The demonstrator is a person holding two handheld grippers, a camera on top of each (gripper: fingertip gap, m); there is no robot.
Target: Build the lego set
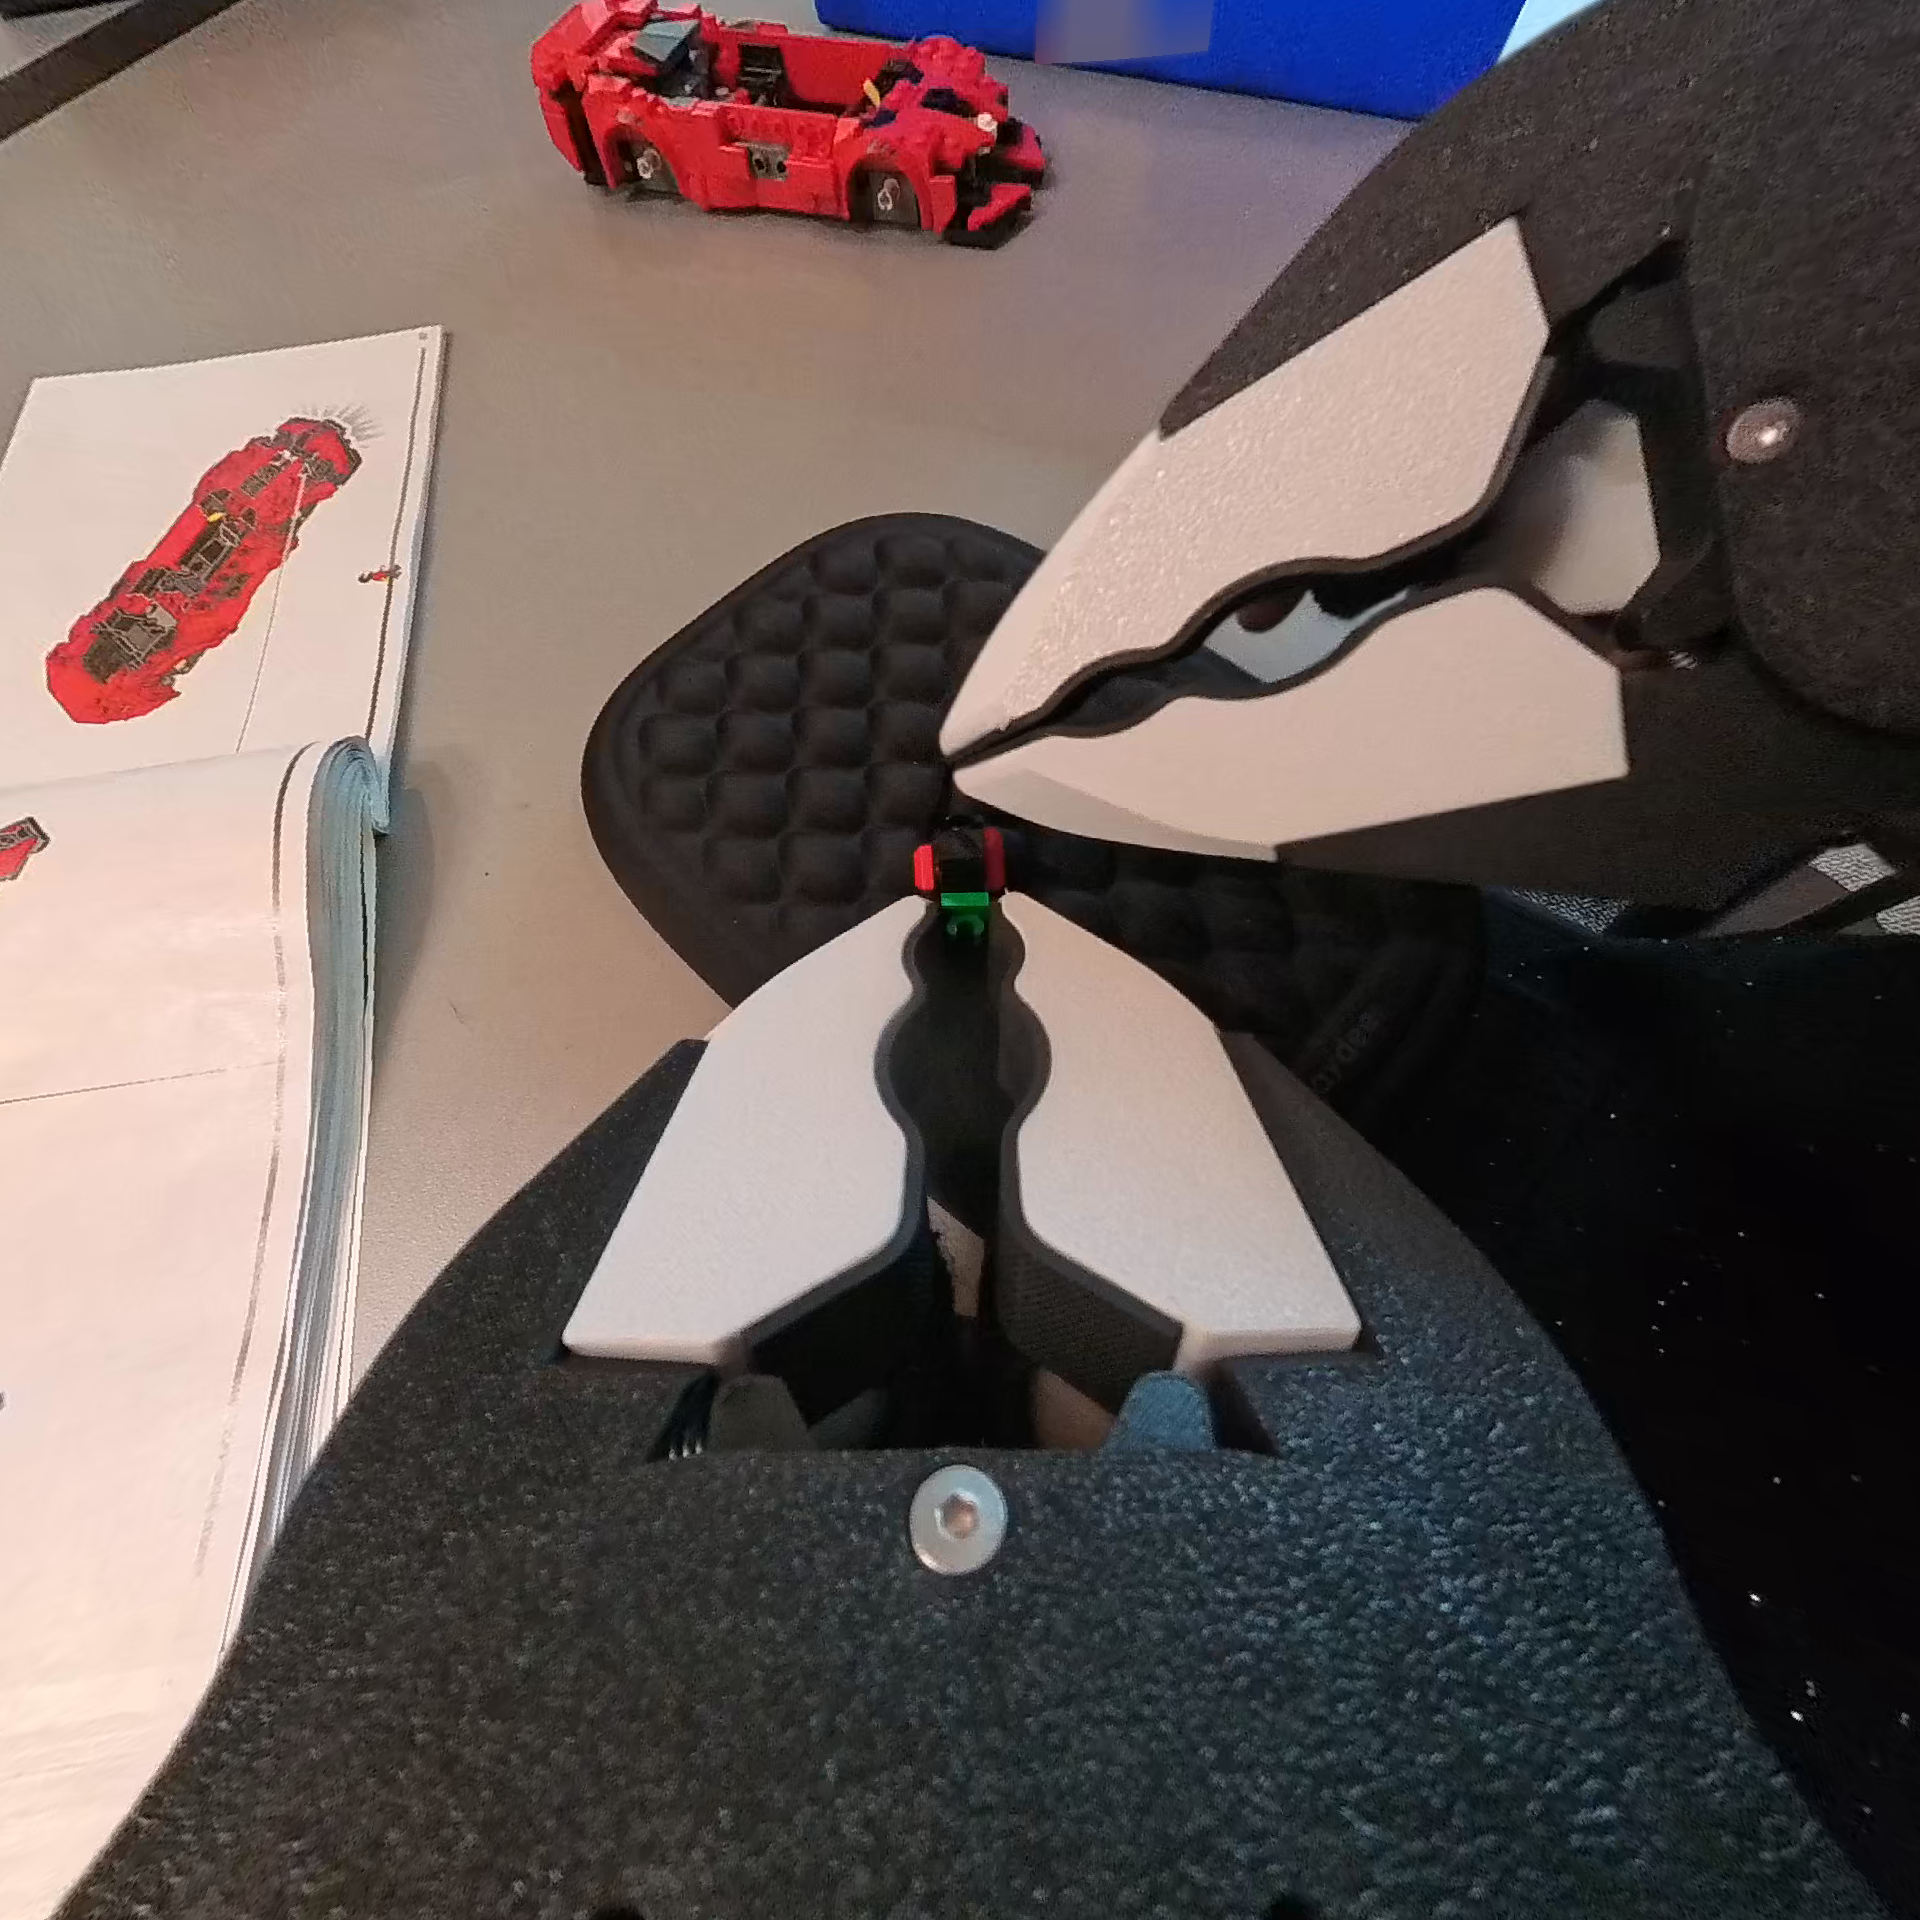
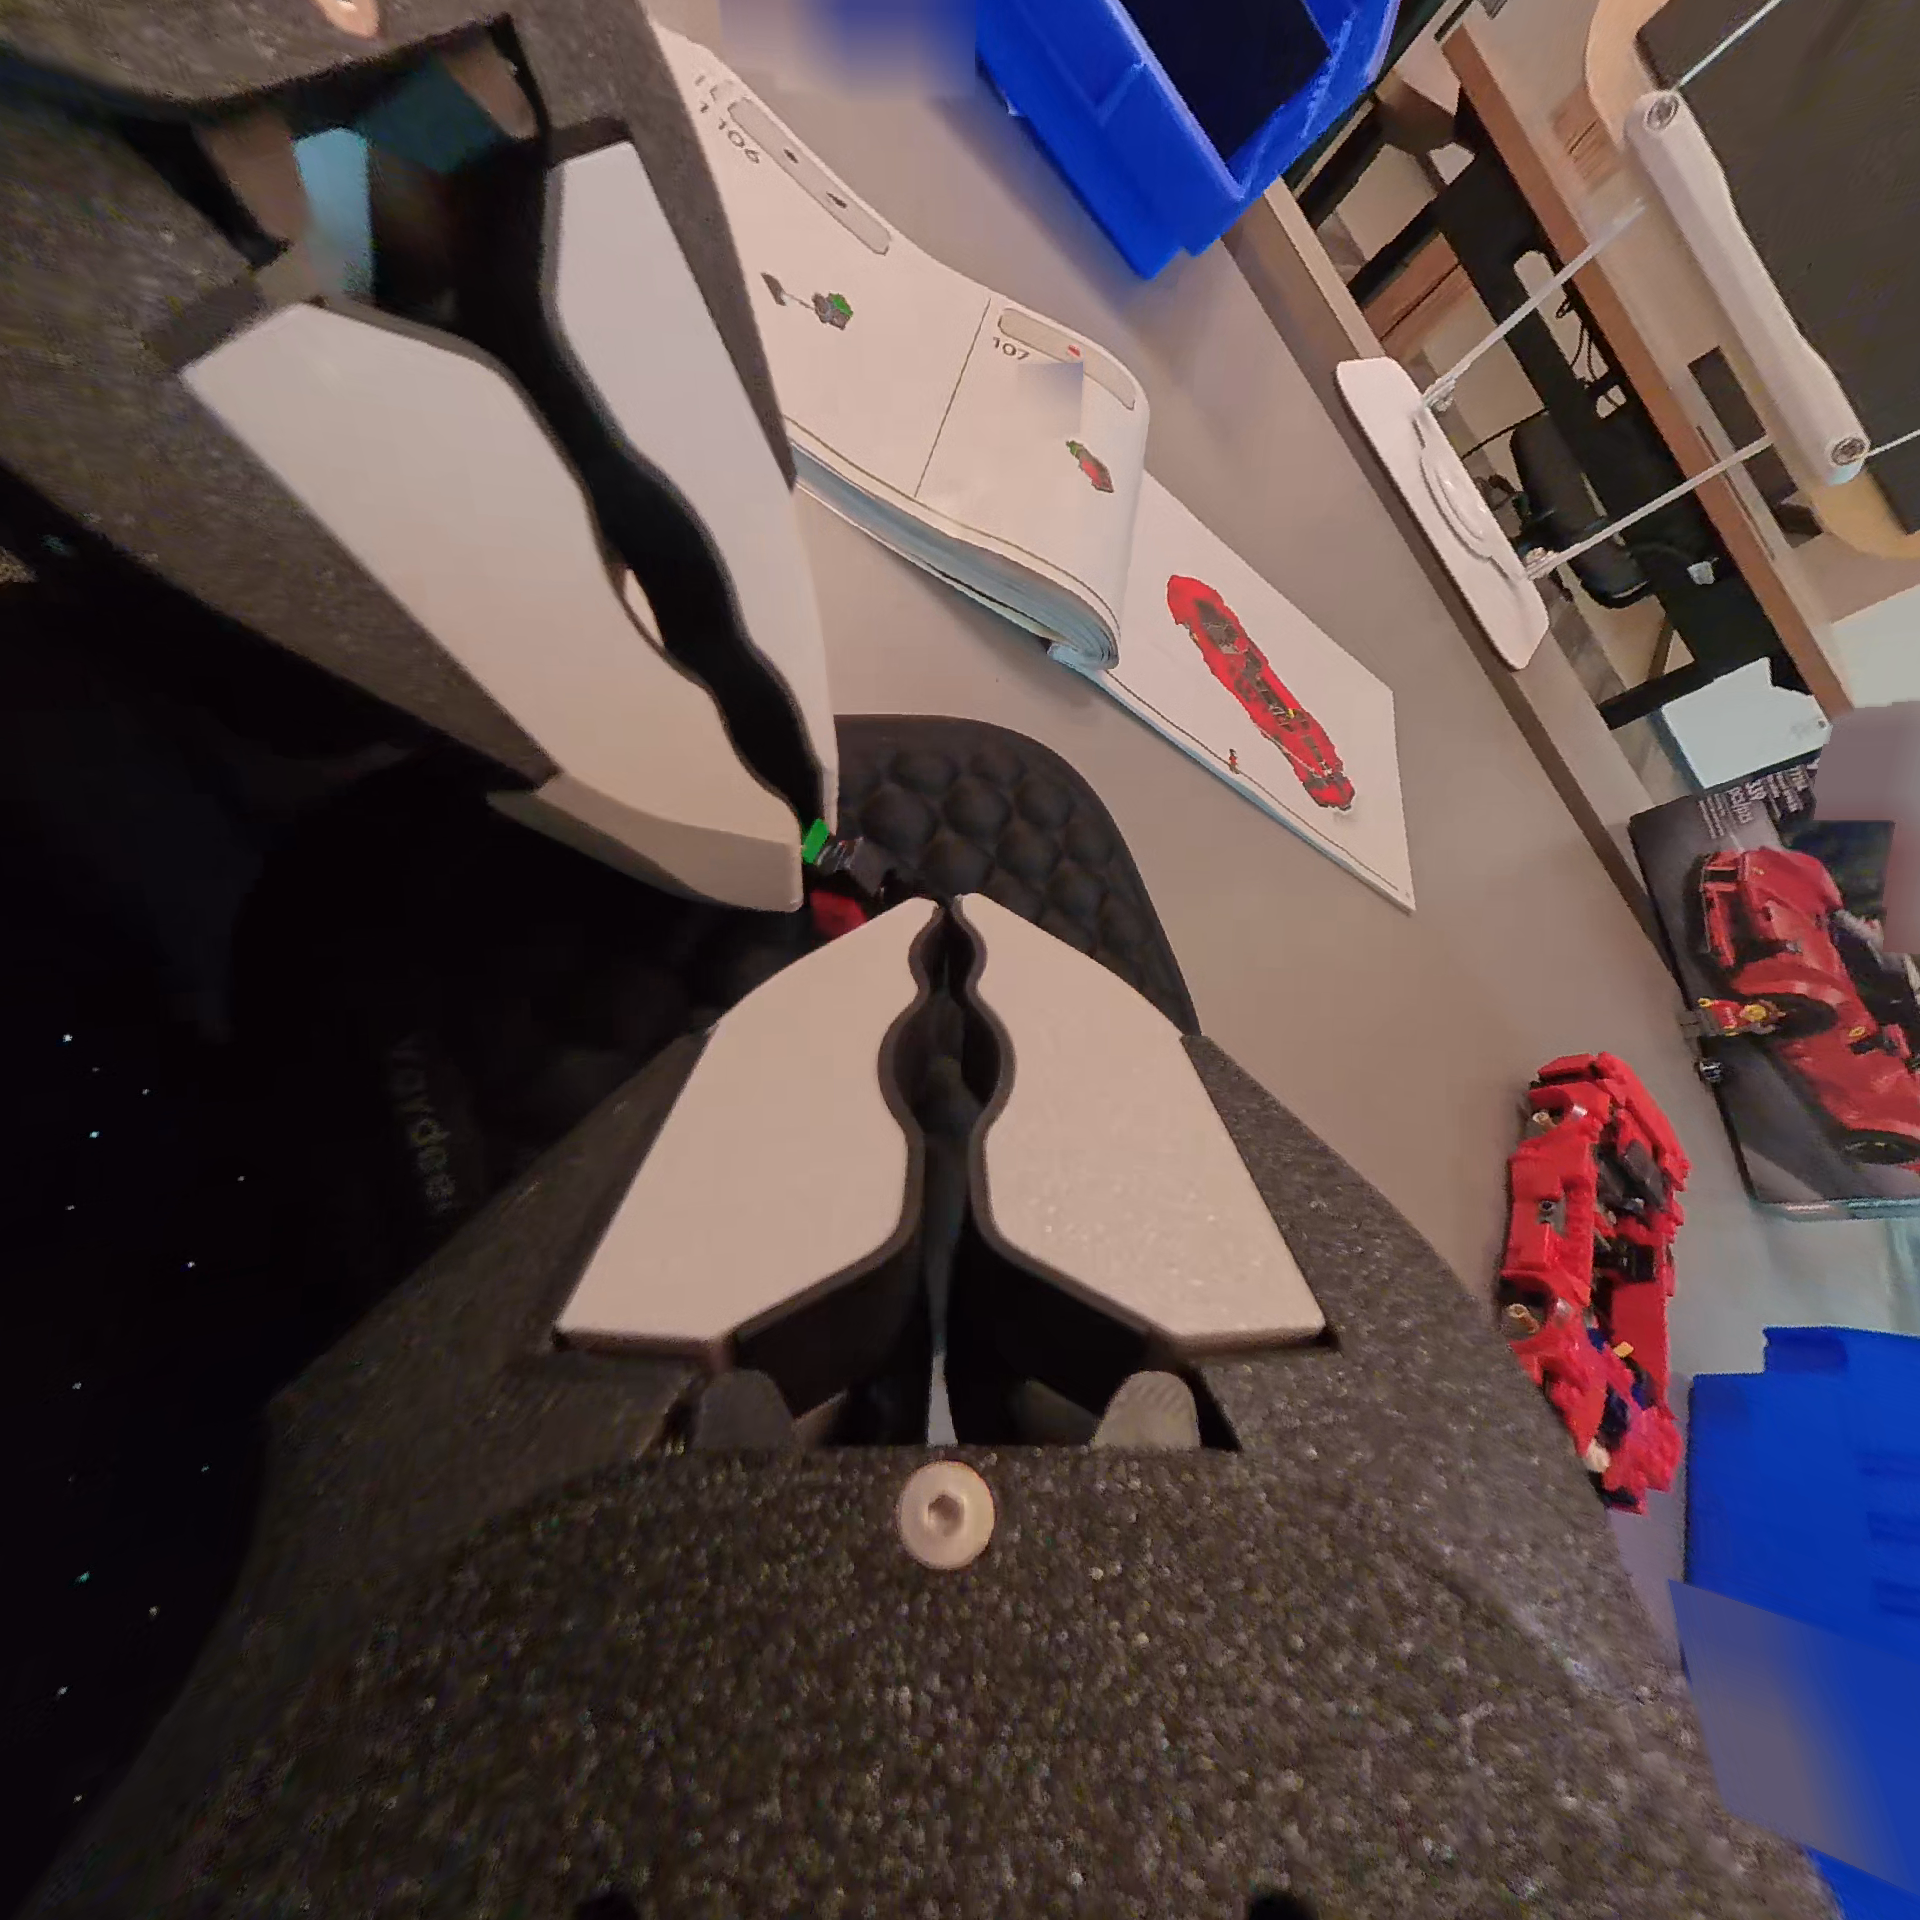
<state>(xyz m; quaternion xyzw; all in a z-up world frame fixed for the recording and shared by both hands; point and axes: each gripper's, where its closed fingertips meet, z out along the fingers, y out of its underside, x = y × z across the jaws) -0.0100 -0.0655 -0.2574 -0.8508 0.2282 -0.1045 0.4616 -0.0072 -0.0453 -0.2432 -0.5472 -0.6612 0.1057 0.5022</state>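
My left gripper is shut on a small green, black and red lego piece, gripping its green end. It also shows in the right wrist view, coming in from the upper left with the piece at its tips. My right gripper is shut, with its tips right beside the piece; I see nothing held between them. In the left wrist view it comes in from the upper right, just above the piece. The partly built red lego car stands on the grey table, apart from both grippers.
An open instruction booklet lies on the table. A black dimpled cushion lies under the grippers. Blue bins stand at the back, another beside the car. The set's box lies near the table edge.
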